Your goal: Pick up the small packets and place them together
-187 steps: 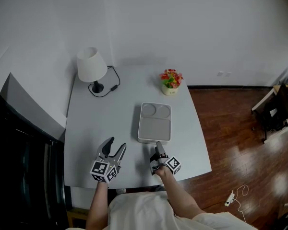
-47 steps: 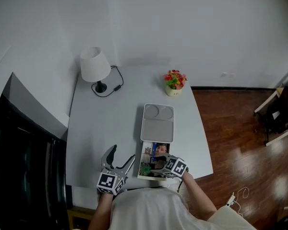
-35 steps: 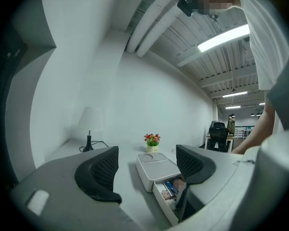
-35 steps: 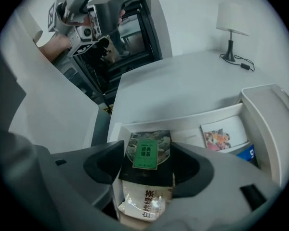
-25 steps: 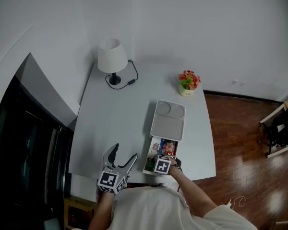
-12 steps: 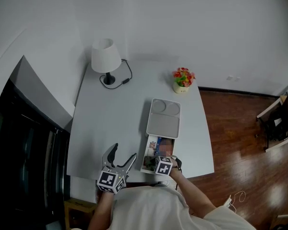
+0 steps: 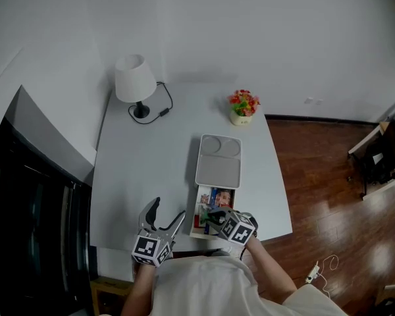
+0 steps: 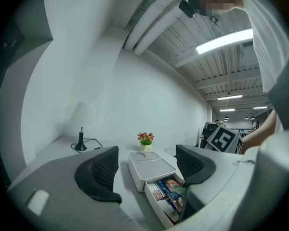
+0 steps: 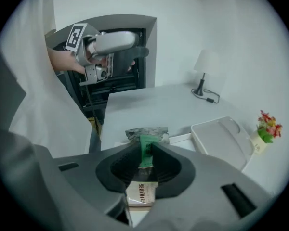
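Note:
A white box [image 7: 218, 163] lies on the grey table [image 7: 151, 170], and its drawer [image 7: 195, 217] is pulled out toward me with several small packets [image 7: 220, 197] inside. My right gripper [image 7: 212, 217] hangs just above the drawer. Its jaws have just been closing and are now shut on a green-and-grey packet [image 9: 147, 133], which stands up between the pads. Under it lies a white packet [image 9: 140, 192]. My left gripper [image 7: 166, 210] rests open at the table's near edge, left of the drawer, with nothing between its fingers; the drawer [image 8: 171, 196] shows ahead of it.
A white lamp [image 7: 134, 81] with a black cord stands at the far left corner. A small flower pot [image 7: 242, 107] sits at the far right. A dark cabinet [image 7: 33, 209] flanks the table's left side, and wooden floor [image 7: 322, 176] lies to the right.
My right gripper has risen out of the drawer with the green-and-grey packet between its jaws. The left gripper has stayed in place.

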Motion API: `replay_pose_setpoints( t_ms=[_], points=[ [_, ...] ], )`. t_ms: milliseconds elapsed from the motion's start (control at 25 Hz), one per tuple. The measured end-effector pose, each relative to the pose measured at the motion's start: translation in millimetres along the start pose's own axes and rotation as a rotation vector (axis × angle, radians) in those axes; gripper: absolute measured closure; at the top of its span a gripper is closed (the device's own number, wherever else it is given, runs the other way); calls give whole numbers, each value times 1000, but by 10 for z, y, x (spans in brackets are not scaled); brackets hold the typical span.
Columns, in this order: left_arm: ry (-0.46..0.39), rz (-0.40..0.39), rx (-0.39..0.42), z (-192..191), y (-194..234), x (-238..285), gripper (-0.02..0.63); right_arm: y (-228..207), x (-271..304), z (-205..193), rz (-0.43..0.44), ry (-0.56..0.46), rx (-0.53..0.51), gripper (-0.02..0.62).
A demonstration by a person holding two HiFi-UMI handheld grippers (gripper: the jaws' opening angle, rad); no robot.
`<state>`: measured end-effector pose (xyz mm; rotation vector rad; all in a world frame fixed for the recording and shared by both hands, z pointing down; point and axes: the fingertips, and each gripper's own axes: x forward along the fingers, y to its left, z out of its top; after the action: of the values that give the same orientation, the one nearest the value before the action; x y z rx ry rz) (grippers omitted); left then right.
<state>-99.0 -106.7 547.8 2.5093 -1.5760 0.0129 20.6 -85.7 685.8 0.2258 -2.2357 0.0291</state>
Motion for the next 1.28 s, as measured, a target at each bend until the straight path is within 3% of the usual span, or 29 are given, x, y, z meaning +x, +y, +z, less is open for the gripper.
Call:
replay_pose_setpoints(
  t_ms=[320, 520, 800, 1200, 1240, 1280],
  points=[
    [-15, -27, 17, 82, -51, 124, 239, -900, -302, -196, -174, -40, 71, 514],
    [-27, -12, 18, 137, -33, 169, 239, -1448, -316, -451, -239, 35, 10, 514],
    [-32, 5, 28, 184, -67, 194, 239, -1880, -186, -726, -240, 118, -41, 512],
    [-26, 29, 17, 148, -49, 117, 247, -1904, -3, -823, -194, 139, -63, 464],
    [-24, 28, 20, 140, -53, 114, 247, -1891, 10, -822, -187, 134, -65, 411],
    [-20, 25, 24, 129, -62, 112, 247, -1876, 14, -829, -182, 133, -66, 316]
  ],
)
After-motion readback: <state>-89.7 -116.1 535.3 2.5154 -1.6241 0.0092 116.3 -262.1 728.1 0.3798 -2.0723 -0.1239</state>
